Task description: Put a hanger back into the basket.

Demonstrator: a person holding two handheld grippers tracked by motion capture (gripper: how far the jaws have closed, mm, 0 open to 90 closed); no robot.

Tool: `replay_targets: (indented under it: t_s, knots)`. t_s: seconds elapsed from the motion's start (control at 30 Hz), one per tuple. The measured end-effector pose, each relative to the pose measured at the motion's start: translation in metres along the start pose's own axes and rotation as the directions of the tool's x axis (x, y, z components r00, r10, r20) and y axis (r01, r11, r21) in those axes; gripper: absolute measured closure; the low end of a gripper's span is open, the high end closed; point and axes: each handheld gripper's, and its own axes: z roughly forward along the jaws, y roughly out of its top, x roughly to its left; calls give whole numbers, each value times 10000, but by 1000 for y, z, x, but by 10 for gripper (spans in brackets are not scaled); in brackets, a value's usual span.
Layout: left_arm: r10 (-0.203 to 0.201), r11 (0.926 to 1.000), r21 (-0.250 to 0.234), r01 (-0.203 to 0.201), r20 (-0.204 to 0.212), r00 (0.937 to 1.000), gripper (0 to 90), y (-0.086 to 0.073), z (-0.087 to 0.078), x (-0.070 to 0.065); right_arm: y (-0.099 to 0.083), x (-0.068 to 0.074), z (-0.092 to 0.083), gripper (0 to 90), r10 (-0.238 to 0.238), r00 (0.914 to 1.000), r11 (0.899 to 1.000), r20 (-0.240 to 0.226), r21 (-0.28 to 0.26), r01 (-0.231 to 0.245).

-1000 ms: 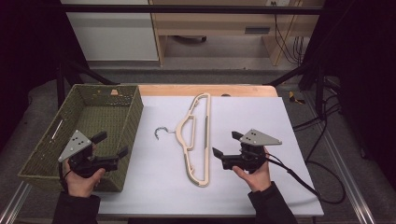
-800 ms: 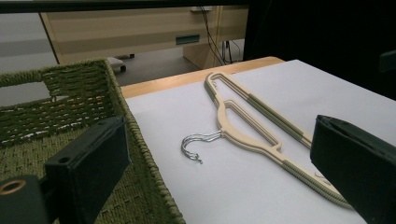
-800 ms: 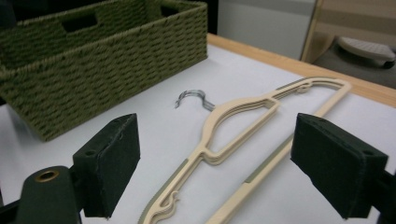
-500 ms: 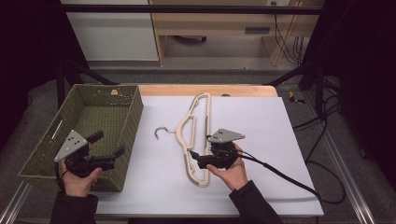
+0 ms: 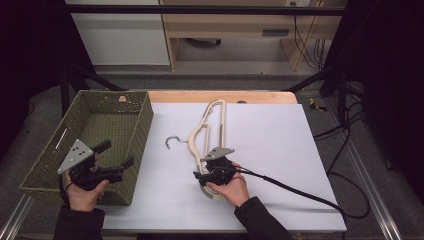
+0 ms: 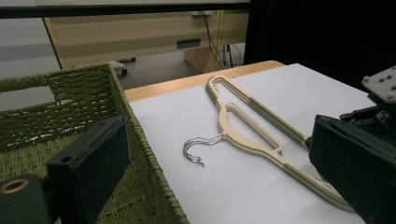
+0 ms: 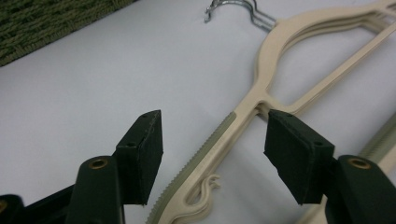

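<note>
1. The right gripper (image 5: 202, 176), black with a grey three-cornered plate on top, sits low over the near arm of the hanger; in the right gripper view its jaws stand apart (image 7: 212, 154), one on each side of the arm's ribbed stretch, touching nothing.
2. The left gripper (image 5: 116, 157), held in the left hand (image 5: 82, 192), hangs over the near right corner of the basket; in the left gripper view its jaws are spread wide (image 6: 219, 158) with nothing between them.
3. The worktop with a white sheet over a pale wooden board (image 5: 280, 145) carries the basket at its left and the hanger near its middle.
4. The green woven rectangular basket (image 5: 142, 125) stands on the left part of the worktop, its right wall just beside the white sheet's left edge.
5. The cream plastic clothes hanger with ribbed grey-green shoulder strips (image 5: 220, 120) lies flat on the sheet, its long bar running away from the person; it looks like more than one hanger stacked, though I cannot tell how many.
6. Its silver metal hook (image 5: 172, 141) points left toward the basket, well apart from it.
</note>
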Motion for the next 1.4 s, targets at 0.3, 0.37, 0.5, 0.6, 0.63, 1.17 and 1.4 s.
replay_targets:
  t_s: [0.3, 0.37, 0.5, 0.6, 0.63, 1.17, 1.4]
  knots:
    - [60, 9999, 95, -61, 94, 9999, 53, -1, 3, -3, -10, 1, 19, 530, 444, 9990, 9948, -56, 918, -437]
    - [66, 9999, 105, -67, 100, 9999, 53, -1, 4, -3, -12, 1, 22, 560, 534, 9985, 9939, -156, 979, -516]
    - [39, 9999, 109, -40, 100, 9999, 55, -1, 4, -3, -11, 1, 21, 593, 879, 9959, 9904, -204, 1085, -852]
    - [59, 9999, 136, -60, 97, 9999, 54, -1, 4, -3, -10, 0, 20, 610, 1048, 9943, 9882, -221, 1148, -1016]
    - [61, 9999, 158, -62, 92, 9999, 54, -1, 5, -3, -9, 0, 19, 622, 1300, 9913, 9841, -212, 1250, -1264]
    - [149, 9995, 279, -152, 128, 9998, 55, -2, 8, -5, -6, -3, 14, 703, 1729, 9848, 9752, -144, 1431, -1691]
    - [203, 9992, 340, -207, 147, 9997, 55, -3, 8, -6, -4, -2, 12, 705, 1863, 9825, 9700, 82, 1574, -1852]
